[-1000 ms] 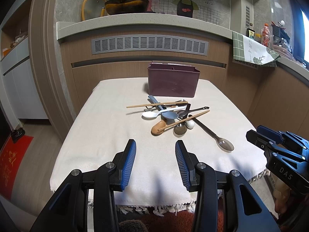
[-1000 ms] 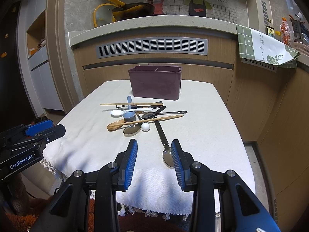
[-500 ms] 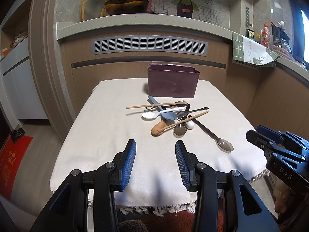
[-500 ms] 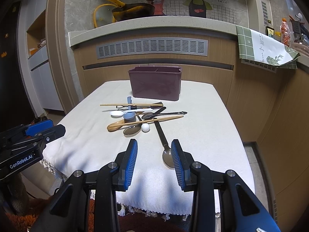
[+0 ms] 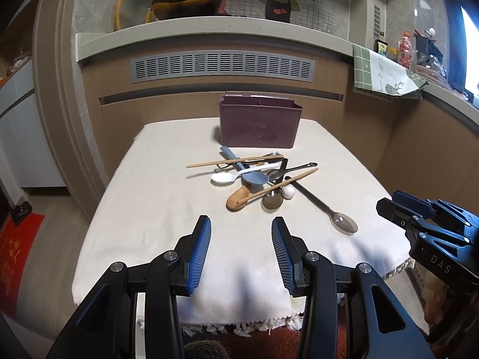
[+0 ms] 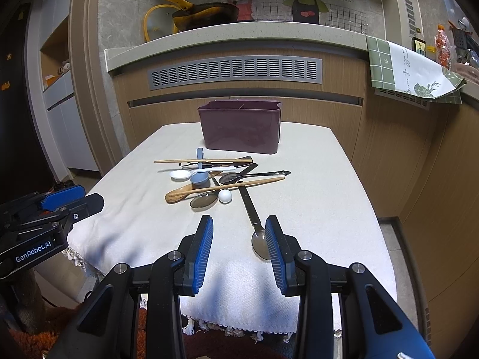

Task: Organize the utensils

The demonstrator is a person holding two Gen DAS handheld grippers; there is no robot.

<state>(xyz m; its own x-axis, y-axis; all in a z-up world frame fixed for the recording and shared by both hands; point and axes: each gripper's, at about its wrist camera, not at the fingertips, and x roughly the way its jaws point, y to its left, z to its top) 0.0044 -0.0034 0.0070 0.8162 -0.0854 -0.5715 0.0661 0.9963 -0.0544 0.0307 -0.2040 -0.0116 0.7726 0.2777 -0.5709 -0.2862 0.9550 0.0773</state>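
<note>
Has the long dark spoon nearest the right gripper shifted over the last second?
No. The long dark spoon lies as before, its bowl beside the right gripper, same line to the purple bin.

A matt cream woven tablecloth (image 5: 155, 197) is seen; a smooth maroon plastic utensil box (image 5: 260, 124), a glossy wooden spoon (image 6: 179, 195) and pale wooden chopsticks (image 5: 233, 161) are shown.

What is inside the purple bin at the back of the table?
Over the bin's rim only a divider shows, splitting it into compartments. No utensil sticks up above the rim. Its front wall hides the bottom.
</note>
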